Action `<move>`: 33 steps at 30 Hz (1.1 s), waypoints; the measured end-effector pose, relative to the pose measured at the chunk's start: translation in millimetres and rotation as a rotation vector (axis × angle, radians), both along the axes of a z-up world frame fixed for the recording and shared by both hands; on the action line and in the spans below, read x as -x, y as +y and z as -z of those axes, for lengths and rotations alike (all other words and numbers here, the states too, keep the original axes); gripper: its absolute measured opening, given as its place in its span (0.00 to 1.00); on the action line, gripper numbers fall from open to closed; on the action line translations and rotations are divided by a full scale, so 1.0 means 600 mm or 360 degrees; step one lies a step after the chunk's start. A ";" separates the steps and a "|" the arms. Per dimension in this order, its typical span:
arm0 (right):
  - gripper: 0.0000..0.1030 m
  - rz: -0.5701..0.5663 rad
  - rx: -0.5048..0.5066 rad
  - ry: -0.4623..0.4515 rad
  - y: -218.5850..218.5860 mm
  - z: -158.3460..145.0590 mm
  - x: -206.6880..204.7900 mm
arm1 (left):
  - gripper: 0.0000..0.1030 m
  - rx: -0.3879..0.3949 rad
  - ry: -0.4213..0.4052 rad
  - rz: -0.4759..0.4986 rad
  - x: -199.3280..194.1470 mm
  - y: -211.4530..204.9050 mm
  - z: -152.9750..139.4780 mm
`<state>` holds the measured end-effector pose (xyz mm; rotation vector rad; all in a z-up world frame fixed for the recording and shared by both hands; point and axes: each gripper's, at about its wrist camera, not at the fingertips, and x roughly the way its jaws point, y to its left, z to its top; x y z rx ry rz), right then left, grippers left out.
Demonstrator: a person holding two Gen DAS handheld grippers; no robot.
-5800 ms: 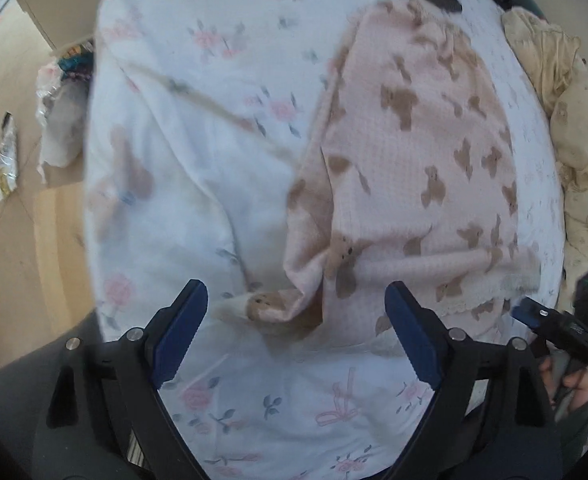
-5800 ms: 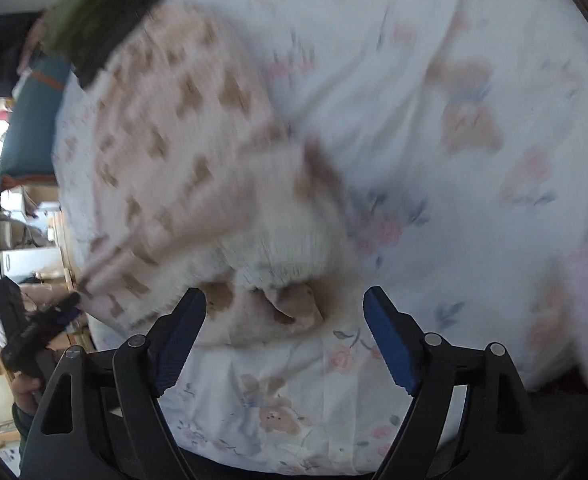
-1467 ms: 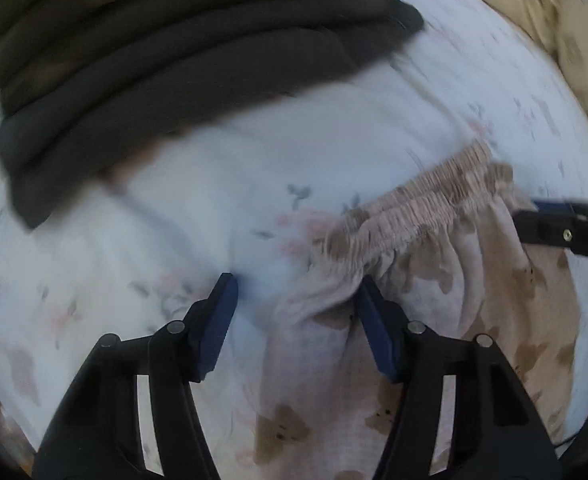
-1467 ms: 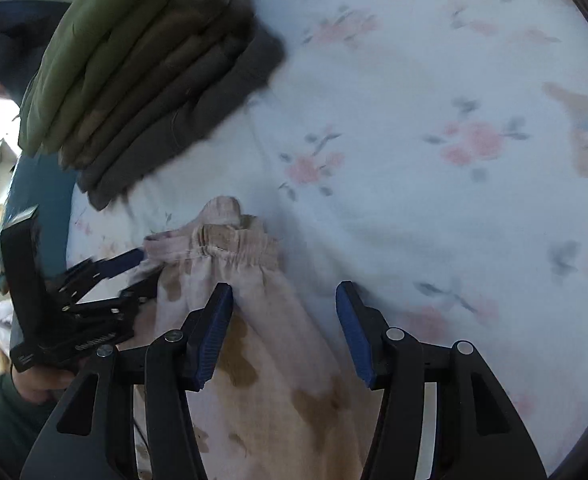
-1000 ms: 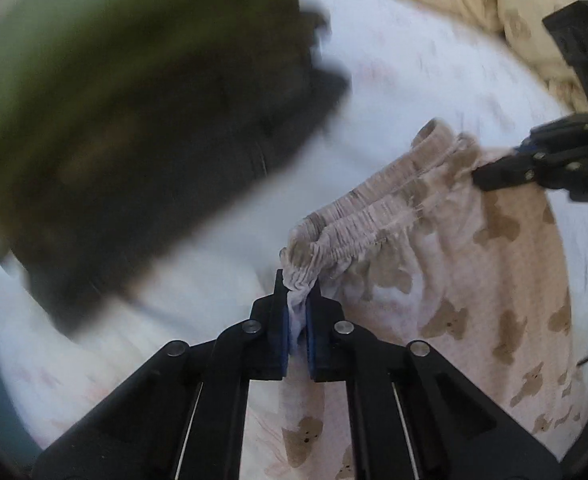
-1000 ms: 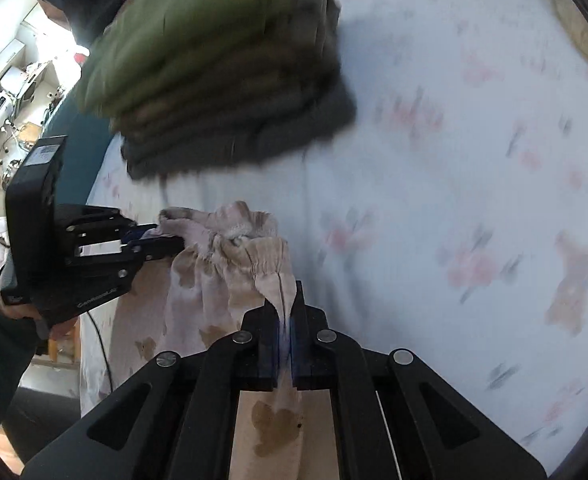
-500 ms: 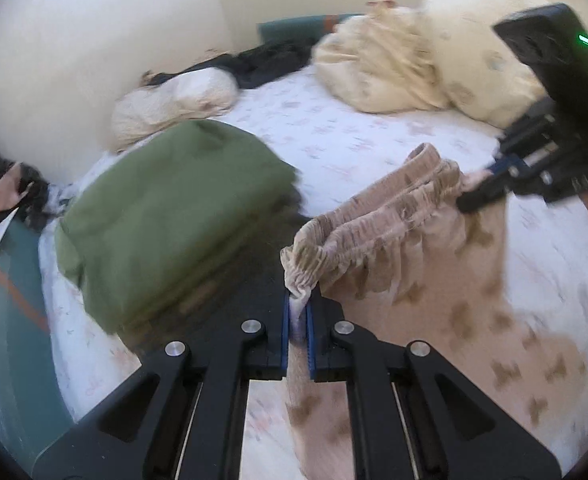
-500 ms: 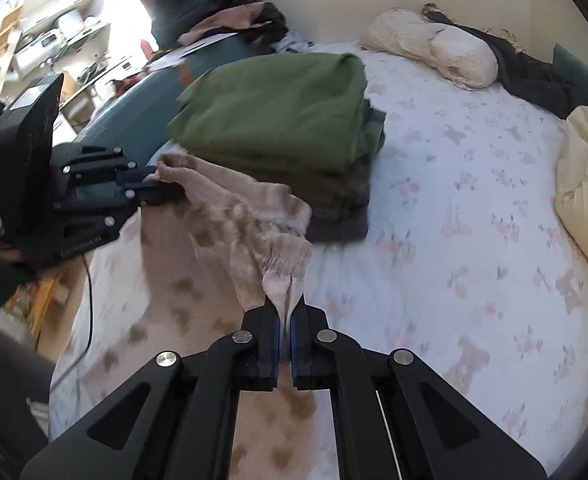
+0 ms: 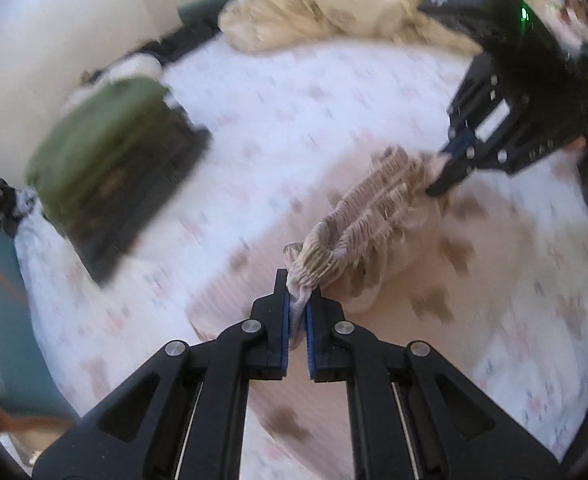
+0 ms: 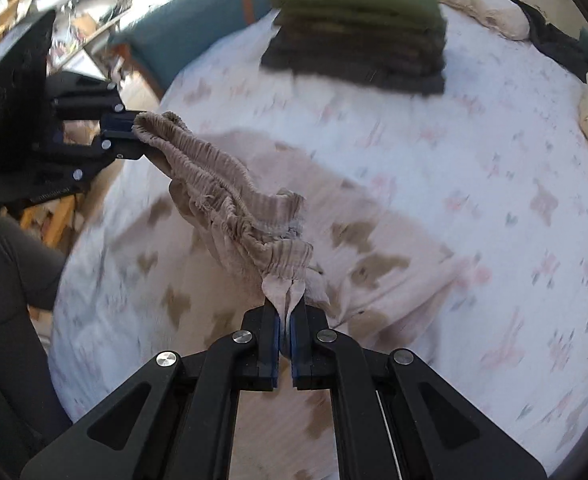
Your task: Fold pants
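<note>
Pants held aloft by waistband between two clamped grippers; no legible writing.

Bed sheet (image 10: 474, 168), white with faint floral print, spread below. Stack of folded clothes (image 10: 358, 24), green on top and dark grey beneath, resting on the far part of the sheet. Pants (image 10: 230, 208), pale pink with brown motifs, raised above the sheet by the gathered elastic waistband, legs trailing down onto it. Left gripper (image 9: 297, 312) pointing forward, fingers closed tight on one end of the waistband. Right gripper (image 10: 284, 326) likewise closed tight on the opposite end. Printing on left gripper body too blurred to read. Green indicator light (image 9: 525, 13) lit on right gripper housing.
</note>
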<state>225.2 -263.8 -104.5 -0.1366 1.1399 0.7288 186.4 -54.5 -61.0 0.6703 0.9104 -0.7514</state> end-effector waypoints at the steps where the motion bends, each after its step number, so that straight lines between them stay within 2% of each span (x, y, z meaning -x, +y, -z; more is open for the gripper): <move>1: 0.05 0.0010 0.0026 0.0041 0.006 0.017 0.017 | 0.08 -0.0070 0.0091 -0.0004 0.011 0.000 0.018; 2: 0.09 0.0016 0.0045 0.0081 0.009 0.027 0.029 | 0.08 -0.0103 0.0134 -0.0018 0.020 0.003 0.028; 4: 0.13 -0.0015 0.0087 0.0154 0.019 0.050 0.064 | 0.08 -0.0081 0.0236 -0.0068 0.039 0.016 0.043; 5: 0.20 -0.0029 0.0112 0.0171 0.022 0.059 0.077 | 0.16 -0.0082 0.0353 -0.0083 0.044 0.023 0.052; 6: 0.22 -0.0051 0.0154 0.0235 0.025 0.072 0.093 | 0.23 -0.0086 0.0447 -0.0110 0.047 0.030 0.059; 7: 0.28 -0.0069 0.0182 0.0278 0.027 0.078 0.100 | 0.33 -0.0077 0.0535 -0.0149 0.046 0.039 0.062; 8: 0.30 -0.0092 0.0209 0.0316 0.026 0.082 0.110 | 0.33 -0.0023 0.0574 -0.0188 0.045 0.053 0.055; 11: 0.30 -0.0101 0.0155 0.0320 0.008 0.063 0.126 | 0.34 0.0138 0.0533 -0.0337 0.030 0.087 0.025; 14: 0.30 0.0096 -0.0055 0.0251 -0.023 0.026 0.113 | 0.37 0.0352 0.0496 -0.0758 -0.017 0.116 0.018; 15: 0.30 0.0175 -0.0099 0.0212 -0.027 0.018 0.105 | 0.37 0.0374 0.0500 -0.0843 -0.028 0.115 0.028; 17: 0.30 0.0312 -0.0151 0.0206 -0.023 0.022 0.089 | 0.37 0.0376 0.0546 -0.0901 -0.029 0.093 0.056; 19: 0.30 0.0375 -0.0171 0.0267 -0.003 0.046 0.081 | 0.37 0.0349 0.0630 -0.0849 -0.015 0.055 0.096; 21: 0.30 0.0350 -0.0143 0.0343 0.021 0.078 0.088 | 0.37 0.0199 0.0674 -0.0808 0.005 0.030 0.134; 23: 0.30 0.0286 -0.0010 0.0432 0.040 0.117 0.102 | 0.38 0.0004 0.0759 -0.0789 0.027 0.021 0.177; 24: 0.28 0.0225 0.0053 0.0520 0.047 0.139 0.112 | 0.38 0.0036 0.0765 -0.0786 0.030 0.028 0.173; 25: 0.27 0.0193 0.0079 0.0546 0.047 0.146 0.120 | 0.40 0.0050 0.0790 -0.0796 0.027 0.034 0.165; 26: 0.28 0.0187 0.0073 0.0530 0.044 0.141 0.123 | 0.40 0.0065 0.0839 -0.0824 0.022 0.043 0.158; 27: 0.28 0.0186 0.0032 0.0516 0.037 0.126 0.123 | 0.39 0.0156 0.0906 -0.0893 0.012 0.064 0.142; 28: 0.28 0.0195 -0.0035 0.0463 0.026 0.103 0.120 | 0.40 0.0248 0.0920 -0.0947 0.002 0.085 0.128; 29: 0.32 0.0241 -0.0103 0.0367 0.010 0.075 0.113 | 0.47 0.0330 0.0907 -0.1004 -0.009 0.105 0.113; 30: 0.37 0.0313 -0.0158 0.0308 -0.009 0.054 0.102 | 0.51 0.0380 0.0843 -0.1074 -0.028 0.127 0.097; 31: 0.51 0.0374 -0.0208 0.0286 -0.024 0.043 0.092 | 0.61 0.0393 0.0763 -0.1135 -0.042 0.143 0.088; 32: 0.58 0.0479 -0.0282 0.0252 -0.051 0.031 0.074 | 0.67 0.0386 0.0644 -0.1231 -0.064 0.165 0.078; 33: 0.59 0.0571 -0.0321 0.0210 -0.073 0.024 0.059 | 0.68 0.0377 0.0591 -0.1306 -0.080 0.181 0.076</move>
